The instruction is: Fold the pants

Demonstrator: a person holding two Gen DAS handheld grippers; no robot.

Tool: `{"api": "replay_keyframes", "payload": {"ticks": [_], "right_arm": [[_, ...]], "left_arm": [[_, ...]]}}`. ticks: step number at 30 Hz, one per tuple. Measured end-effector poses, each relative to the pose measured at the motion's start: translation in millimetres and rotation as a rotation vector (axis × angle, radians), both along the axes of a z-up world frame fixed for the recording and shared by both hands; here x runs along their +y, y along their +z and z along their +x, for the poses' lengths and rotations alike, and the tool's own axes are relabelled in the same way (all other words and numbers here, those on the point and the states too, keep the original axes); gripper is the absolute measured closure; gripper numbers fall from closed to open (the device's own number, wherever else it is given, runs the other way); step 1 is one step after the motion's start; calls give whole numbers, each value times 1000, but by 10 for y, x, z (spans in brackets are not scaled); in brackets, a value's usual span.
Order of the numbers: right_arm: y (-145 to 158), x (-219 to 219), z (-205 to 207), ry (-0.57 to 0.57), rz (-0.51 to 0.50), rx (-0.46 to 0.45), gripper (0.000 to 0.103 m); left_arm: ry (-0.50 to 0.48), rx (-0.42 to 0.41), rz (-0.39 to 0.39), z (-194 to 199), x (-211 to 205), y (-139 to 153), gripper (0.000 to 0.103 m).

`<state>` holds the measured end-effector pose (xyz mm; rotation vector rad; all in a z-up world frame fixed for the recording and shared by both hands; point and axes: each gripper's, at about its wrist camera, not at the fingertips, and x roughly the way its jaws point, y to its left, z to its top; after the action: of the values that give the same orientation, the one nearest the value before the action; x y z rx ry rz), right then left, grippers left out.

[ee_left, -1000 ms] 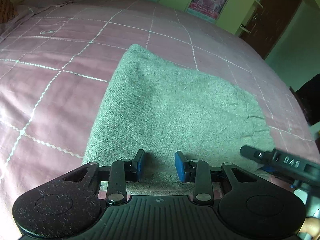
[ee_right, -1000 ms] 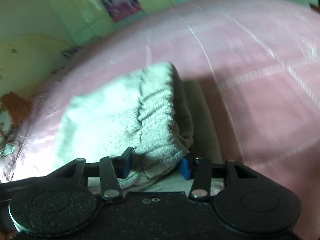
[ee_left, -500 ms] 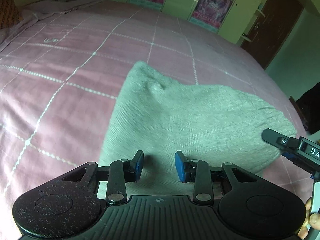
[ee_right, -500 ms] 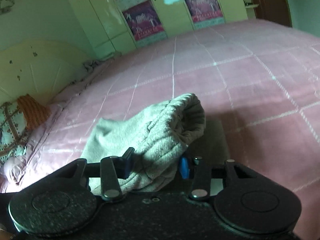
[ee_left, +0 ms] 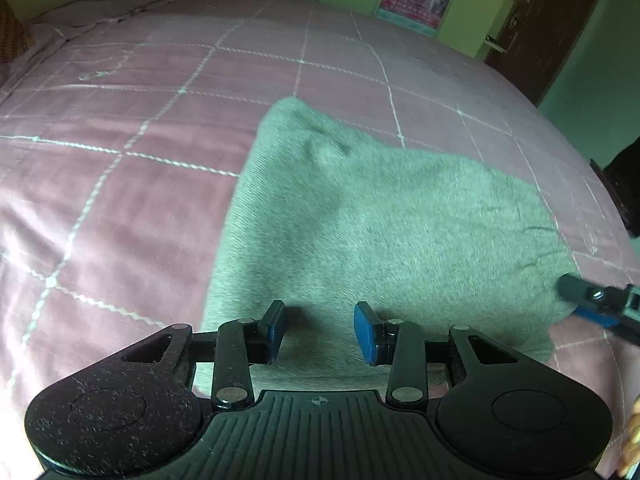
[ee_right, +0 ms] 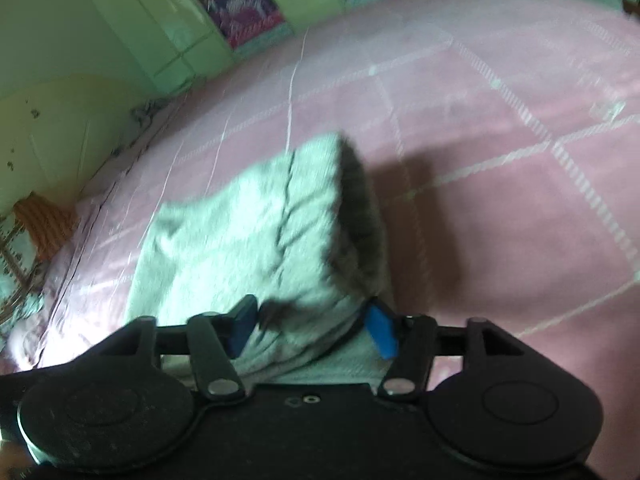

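Observation:
Grey knit pants lie folded on a pink quilted bed. My left gripper is open, hovering over the near edge of the pants with nothing between its blue pads. My right gripper has its jaws wide, with a bunched fold of the pants lying between the pads; I cannot tell whether they press it. The right gripper's fingers show at the right edge of the left wrist view, at the pants' right corner.
The bed's pink cover with white grid lines spreads on all sides. Green wardrobes with posters stand behind the bed, a brown door at far right. Pillows and an orange knit item lie at the head of the bed.
The right gripper has swung the bunched pants fold and its view has tilted down toward the bed. The left gripper has barely moved; the pants' far corner has bunched up slightly.

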<state>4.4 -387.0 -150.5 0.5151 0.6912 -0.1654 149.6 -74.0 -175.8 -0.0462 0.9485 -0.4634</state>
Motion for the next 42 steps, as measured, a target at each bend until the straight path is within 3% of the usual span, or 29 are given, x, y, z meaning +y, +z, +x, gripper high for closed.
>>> {"api": "replay_keyframes", "payload": {"ticks": [2,4,7,10,11,13,15,19,23,27,29,32,37,40,42], "right_arm": [[129,-4,-60,-31,-72,-37,43],[257,48,-56,-25,-155,-72,58],[366,242,21,25,-278,-108,69],[240,477,152,110,-384,-76,73],[84,548,210,148,-435,-15,72],[-226,550,269,178,-447,94,71],[-200,506,225,164,-426,68,70],[144,466,268,172,-388,-11,69],[348,456,514,171,-409,-55,69],[389,438,852,162,-440,-75,69],[291,395,942,148,-446,-35,68],[-185,252,1086,157,-440,136,68],[-47,254,929,168,-463,55,68],[138,268,1072,166,-460,3,67],[115,254,1197,171,-464,22,67]], "left_arm": [[-4,-1,5,-13,12,-7,65],[-9,3,21,-11,-12,-60,65],[-23,-18,52,-51,-65,-107,64],[-26,-30,64,-93,-77,-121,64],[-38,-29,62,-106,-79,-132,64],[-53,-36,67,-116,-76,-119,64],[-53,-25,55,-69,-58,-63,64],[-41,-30,3,155,-86,118,64],[-56,-46,38,496,-314,167,64],[-67,-25,96,869,-591,34,64],[-66,-9,112,1018,-699,-65,64],[-63,-24,122,1182,-860,-70,64],[-66,-42,148,1453,-1093,-115,64],[-56,-18,153,1555,-1165,-195,64],[-41,-1,136,1579,-1147,-228,64]]}}
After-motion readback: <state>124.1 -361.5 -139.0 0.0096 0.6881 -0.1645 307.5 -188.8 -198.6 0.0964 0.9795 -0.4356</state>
